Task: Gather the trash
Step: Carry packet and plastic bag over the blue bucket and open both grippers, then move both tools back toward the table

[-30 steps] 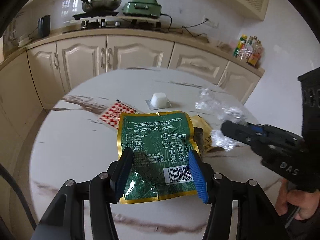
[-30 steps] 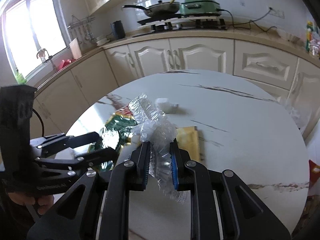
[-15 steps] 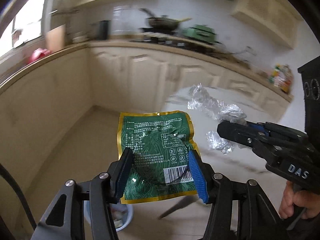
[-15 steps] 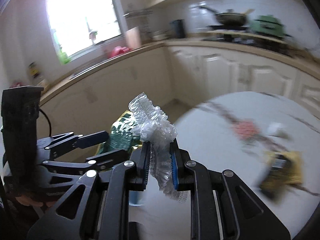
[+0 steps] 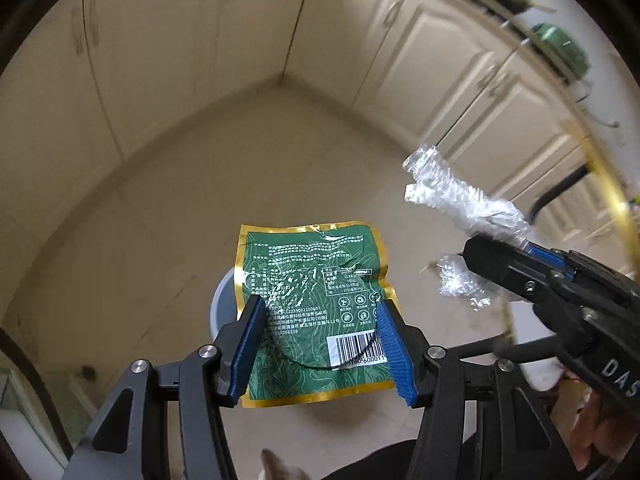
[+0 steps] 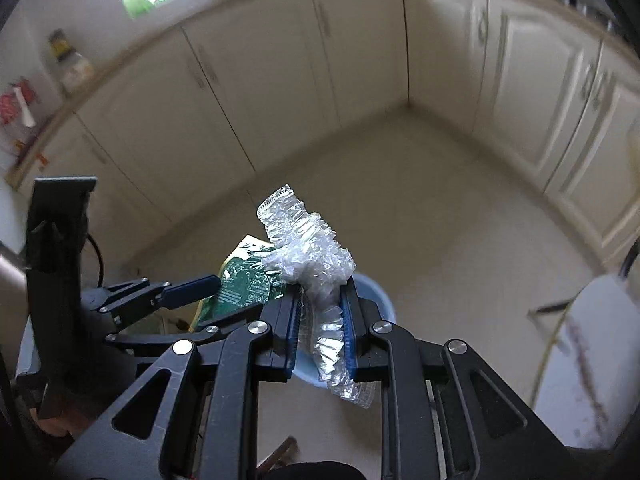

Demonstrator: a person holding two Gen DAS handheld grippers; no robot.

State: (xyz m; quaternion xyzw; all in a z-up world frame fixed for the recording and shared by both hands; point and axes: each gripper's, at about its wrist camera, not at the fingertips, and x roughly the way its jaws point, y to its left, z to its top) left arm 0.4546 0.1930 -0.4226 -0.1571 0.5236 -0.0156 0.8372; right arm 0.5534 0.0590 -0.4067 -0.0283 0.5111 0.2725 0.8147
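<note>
In the left wrist view: left claw (image 5: 320, 346) squeezing the green bag (image 5: 312, 304) by its two sides, low in the middle of the frame. Just behind the bag, a bit of round gray-blue bin (image 5: 222, 300) peeking out on the floor (image 5: 200, 200). At the right of the frame, right claw (image 5: 486, 254) pinching the crinkly clear wrap (image 5: 460, 200), up in the air, near the bag but not touching it. In the right wrist view: right claw (image 6: 320, 320) nearly shut, with the clear wrap (image 6: 312, 252) stuck between the blue pads, low in the middle. Blue bin (image 6: 380, 296) right under it, mostly hidden. Left claw (image 6: 208, 292) with the green bag (image 6: 244, 284) at the lower left. White worktop (image 6: 592, 360) edge at the lower right, blurry. So, as a guess: picking up done for these two bits, both carried over the bin. Left to do: let go so both fall in. Any more trash on the worktop, cannot tell from here.
</note>
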